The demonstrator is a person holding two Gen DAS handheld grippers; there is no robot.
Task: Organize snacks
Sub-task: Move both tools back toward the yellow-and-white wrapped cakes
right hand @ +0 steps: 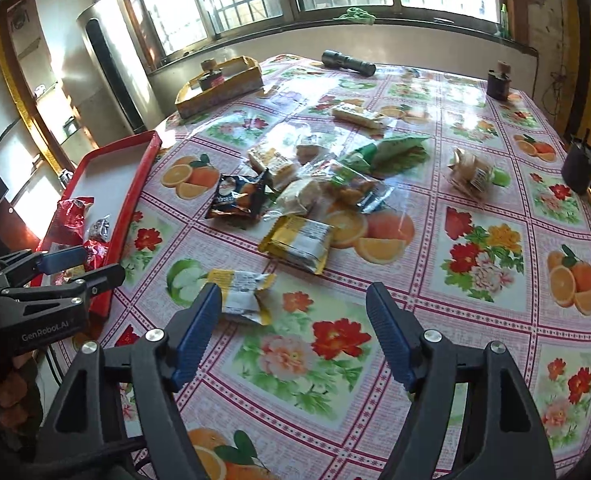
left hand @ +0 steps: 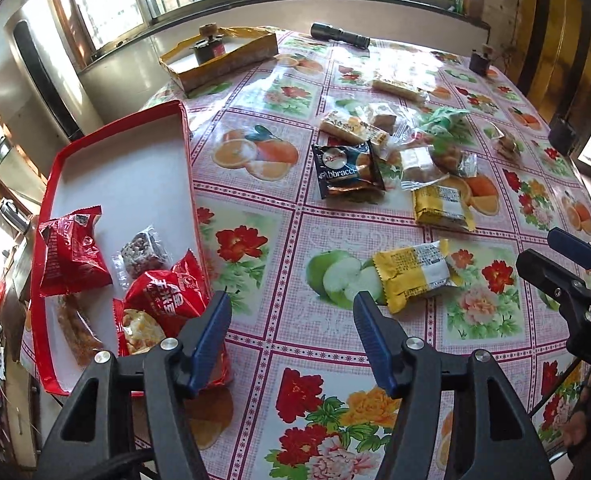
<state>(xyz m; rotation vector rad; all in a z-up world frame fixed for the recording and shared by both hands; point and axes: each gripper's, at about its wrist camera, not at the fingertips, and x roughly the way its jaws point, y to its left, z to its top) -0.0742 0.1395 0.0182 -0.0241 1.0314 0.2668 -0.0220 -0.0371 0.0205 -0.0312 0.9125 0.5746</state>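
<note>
My left gripper hangs over the near edge of the table, its blue pads spread wide with nothing between them. Its left pad sits over the corner of the red tray, its right pad just short of a yellow packet lying on the cloth. In the tray I see two red bags, a clear-wrapped nut bar between them, and two more clear wraps near the front rim.

My right gripper is also parted wide and empty, pointing down at the flowered cloth. The same yellow packet lies just beside its left pad; I cannot tell whether they touch. A second yellow packet sits farther in, apart from the first. Beyond it is the loose pile of snacks: a dark blue biscuit bag, clear-wrapped cakes and a green packet. One wrapped snack lies apart to the right. A yellow box and a torch stand at the far edge.
</note>
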